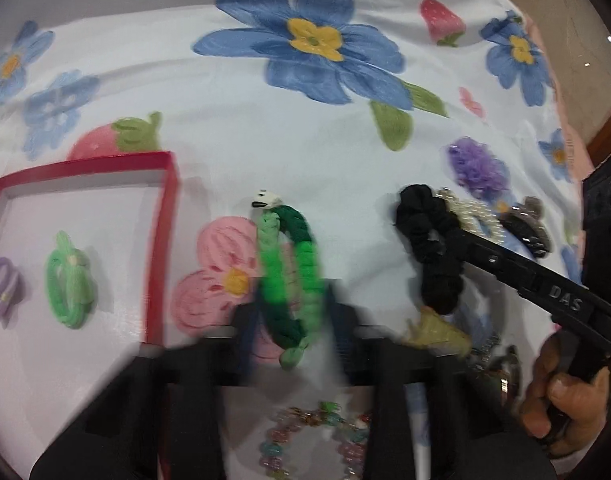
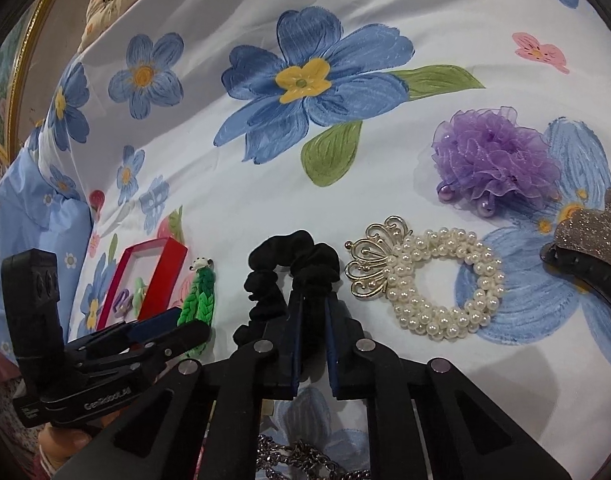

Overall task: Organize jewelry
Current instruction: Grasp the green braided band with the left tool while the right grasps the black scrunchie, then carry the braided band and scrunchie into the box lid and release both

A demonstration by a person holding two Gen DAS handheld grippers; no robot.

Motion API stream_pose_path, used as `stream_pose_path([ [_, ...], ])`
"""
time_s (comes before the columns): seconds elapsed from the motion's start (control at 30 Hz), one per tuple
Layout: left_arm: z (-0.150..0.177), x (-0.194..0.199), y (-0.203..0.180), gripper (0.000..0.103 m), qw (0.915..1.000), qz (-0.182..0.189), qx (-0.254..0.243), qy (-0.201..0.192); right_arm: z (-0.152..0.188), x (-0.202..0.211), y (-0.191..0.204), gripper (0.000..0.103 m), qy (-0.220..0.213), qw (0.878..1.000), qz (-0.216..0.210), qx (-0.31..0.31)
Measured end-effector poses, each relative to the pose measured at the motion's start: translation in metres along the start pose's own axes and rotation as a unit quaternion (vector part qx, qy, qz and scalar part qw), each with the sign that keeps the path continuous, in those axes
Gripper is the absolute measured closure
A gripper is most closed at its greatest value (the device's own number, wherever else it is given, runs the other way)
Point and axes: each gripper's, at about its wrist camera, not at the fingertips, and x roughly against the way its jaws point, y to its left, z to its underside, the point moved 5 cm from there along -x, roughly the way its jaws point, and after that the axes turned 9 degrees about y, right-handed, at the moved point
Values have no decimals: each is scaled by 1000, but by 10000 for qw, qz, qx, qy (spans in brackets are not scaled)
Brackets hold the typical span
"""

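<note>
A green braided hair tie [image 1: 293, 276] with a small white charm lies on the flowered cloth, between the open fingers of my left gripper [image 1: 291, 320], which is blurred by motion. It also shows in the right wrist view [image 2: 199, 300]. A red-rimmed box [image 1: 167, 240] at the left holds a light green hair tie [image 1: 69, 280] and a purple one [image 1: 1, 288]. My right gripper [image 2: 314, 312] stands at a black scrunchie [image 2: 293, 268], its fingers [image 2: 293, 320] narrowly apart around the fabric. In the left wrist view its finger reaches the scrunchie [image 1: 429, 248].
A pearl scrunchie with a gold crown [image 2: 433, 284], a purple organza scrunchie [image 2: 493, 156] and a glittery claw clip [image 2: 585, 248] lie to the right. A bead bracelet [image 1: 313, 440], a beige clip [image 1: 433, 332] and a metal chain [image 2: 301, 460] lie near the front.
</note>
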Motion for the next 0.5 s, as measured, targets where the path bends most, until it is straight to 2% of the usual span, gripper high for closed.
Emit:
stream_pose_path([
  [0.13,0,2,-5,88,9999,-102,-113,-72,2,6,1,94,-72,9999,-58,-41],
  [0.3,3,22,-6,93,9995,76,-69,-312,2,19,9,94,-201,9997,-112,0],
  [0.5,11,54,-2,94,9978,262,48,-603,2,35,25,94,-369,9991,-168,136],
])
